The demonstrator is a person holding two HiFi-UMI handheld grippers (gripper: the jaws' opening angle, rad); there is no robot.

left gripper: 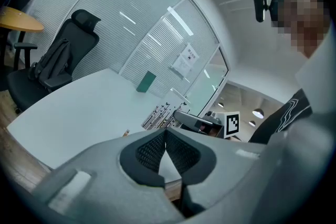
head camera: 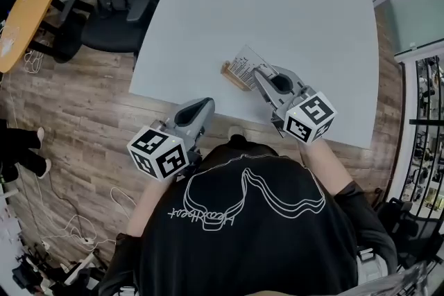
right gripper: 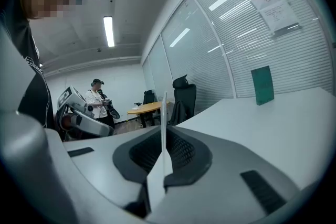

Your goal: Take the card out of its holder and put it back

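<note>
The right gripper (head camera: 259, 73) pinches the card (head camera: 244, 60) at the wooden holder (head camera: 234, 77). Keep it straight with the slot. The left gripper (head camera: 206, 105), near the holder, is clenched on nothing.

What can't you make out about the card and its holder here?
- Print on the card: too small in head view, edge-on in right gripper view.
- Slot of the holder: head view, covered by the card and right gripper; whether the card sits in it is unclear.
</note>
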